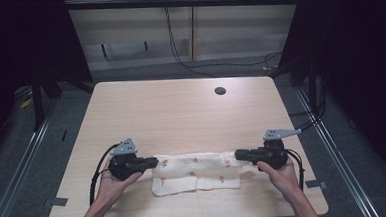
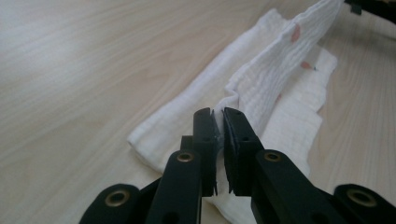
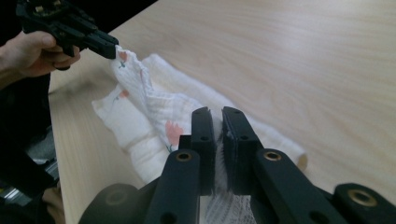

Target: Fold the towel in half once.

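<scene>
A pale wooden table (image 1: pixel 181 109) with rounded corners carries the work, and near its far right side sits a small dark round grommet hole (image 1: pixel 220 91). Toward the near edge lies a white muslin cloth (image 1: pixel 194 172) printed with small pink flowers, stretched in a long band from left to right, its upper edge raised and its lower part resting in folds on the table. A person's left hand (image 1: pixel 112 185) and right hand (image 1: pixel 282 176) come in from the bottom of the high view, each holding a black gripper with a grey three-cornered plate on top. The left gripper (image 1: pixel 153 162) pinches the cloth's left end: in the left gripper view its fingers (image 2: pixel 205 135) stand almost together with a thin edge of the cloth (image 2: pixel 275 74) clamped between them, the fabric rising taut away to the other gripper. The right gripper (image 1: pixel 239 154) grips the right end in the same way; in the right gripper view its fingers (image 3: pixel 236 140) are narrow on the cloth (image 3: pixel 154 107), though the fabric at the pads is blurred, so how deep the bite goes is hard to tell. Black cables trail from both grippers.
</scene>
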{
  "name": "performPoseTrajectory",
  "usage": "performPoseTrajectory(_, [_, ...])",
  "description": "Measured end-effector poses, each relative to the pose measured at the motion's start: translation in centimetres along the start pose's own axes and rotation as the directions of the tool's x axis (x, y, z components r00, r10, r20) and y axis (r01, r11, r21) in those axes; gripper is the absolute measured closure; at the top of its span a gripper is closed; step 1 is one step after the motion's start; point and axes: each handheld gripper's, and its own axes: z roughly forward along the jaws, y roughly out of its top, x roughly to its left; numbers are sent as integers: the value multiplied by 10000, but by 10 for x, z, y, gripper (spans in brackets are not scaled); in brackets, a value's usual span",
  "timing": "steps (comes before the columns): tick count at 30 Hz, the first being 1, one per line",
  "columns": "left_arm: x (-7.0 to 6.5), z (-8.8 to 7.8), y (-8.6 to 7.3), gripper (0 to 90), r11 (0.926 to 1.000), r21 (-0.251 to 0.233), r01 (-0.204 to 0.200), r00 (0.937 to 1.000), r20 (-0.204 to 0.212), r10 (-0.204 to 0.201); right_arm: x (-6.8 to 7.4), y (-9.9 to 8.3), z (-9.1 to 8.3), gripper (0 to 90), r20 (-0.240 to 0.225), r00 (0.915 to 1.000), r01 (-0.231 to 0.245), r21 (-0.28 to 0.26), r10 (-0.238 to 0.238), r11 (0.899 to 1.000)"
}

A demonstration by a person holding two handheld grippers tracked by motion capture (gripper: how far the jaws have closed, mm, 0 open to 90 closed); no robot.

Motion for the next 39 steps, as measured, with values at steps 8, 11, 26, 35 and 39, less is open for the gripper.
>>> performPoseTrajectory(8, [-12,-1,-14,822,9987,490,-169,9991,397,149,15,-17,0,802,13,9994,340,776,-342,9964])
performPoseTrajectory(11, [-16,-3,-16,817,9980,581,-236,9987,471,209,20,-23,0,797,161,9984,528,1039,-547,9932])
performPoseTrajectory(26, [-20,-16,-27,706,9975,705,-73,9968,794,17,25,-34,-5,697,346,9984,405,1304,-453,9906])
performPoseTrajectory(35, [-12,-9,-20,669,9978,650,123,9981,592,-162,7,-28,12,624,1347,9907,-51,1573,-163,9875])
performPoseTrajectory(39, [-4,10,-12,687,9964,795,294,9974,636,-345,-3,-26,26,590,1913,9815,-304,1712,-29,9848])
